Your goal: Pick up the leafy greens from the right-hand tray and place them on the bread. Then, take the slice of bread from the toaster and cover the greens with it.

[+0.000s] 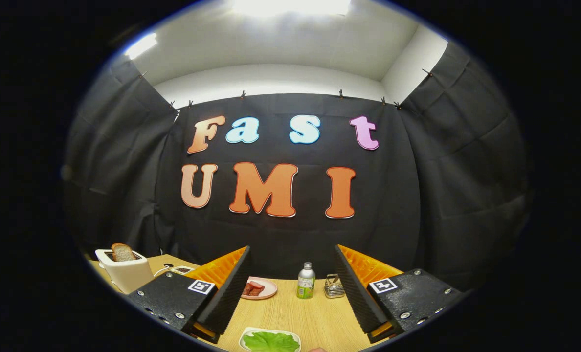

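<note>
My gripper (290, 283) is held high above the wooden table (300, 308), its fingers (229, 288) wide apart and nothing between them, so it is open. Leafy greens (271, 341) lie on a white tray (245, 336) below and between the fingers, close in. A white toaster (124, 271) stands beyond the left finger, with a slice of bread (122, 252) sticking up out of its slot. I cannot see a second slice of bread on the table.
A pink plate (266, 289) with reddish meat pieces sits beyond the fingers. Next to it stand a small green-labelled bottle (306, 281) and a metal wire holder (334, 287). A small dish (182, 270) lies by the toaster.
</note>
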A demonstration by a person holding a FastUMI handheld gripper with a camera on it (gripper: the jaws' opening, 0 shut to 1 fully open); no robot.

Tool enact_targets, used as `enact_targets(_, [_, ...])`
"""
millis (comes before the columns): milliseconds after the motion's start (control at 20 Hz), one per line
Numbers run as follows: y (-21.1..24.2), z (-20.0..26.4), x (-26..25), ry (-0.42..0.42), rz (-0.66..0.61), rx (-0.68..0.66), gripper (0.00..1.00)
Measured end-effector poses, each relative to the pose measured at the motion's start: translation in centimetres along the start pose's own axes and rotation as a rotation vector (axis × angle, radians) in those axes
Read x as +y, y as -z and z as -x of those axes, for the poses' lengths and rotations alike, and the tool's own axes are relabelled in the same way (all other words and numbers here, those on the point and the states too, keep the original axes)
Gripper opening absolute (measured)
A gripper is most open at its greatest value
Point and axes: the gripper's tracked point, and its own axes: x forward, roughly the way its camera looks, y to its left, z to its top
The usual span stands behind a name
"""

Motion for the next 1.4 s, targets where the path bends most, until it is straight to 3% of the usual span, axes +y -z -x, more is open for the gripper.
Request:
enact_targets(350, [0.9,-0.4,0.1,-0.007,-0.001,0.031,0.99])
enact_targets(700, [6.6,-1.3,1.8,-0.062,-0.035,0.172,0.99])
enact_targets(1100, [15.8,-1.8,2.6,-0.128,0.025,0.483,0.99])
enact_targets(1400, [23.8,0.1,4.0,-0.203,0.027,0.833,0.99])
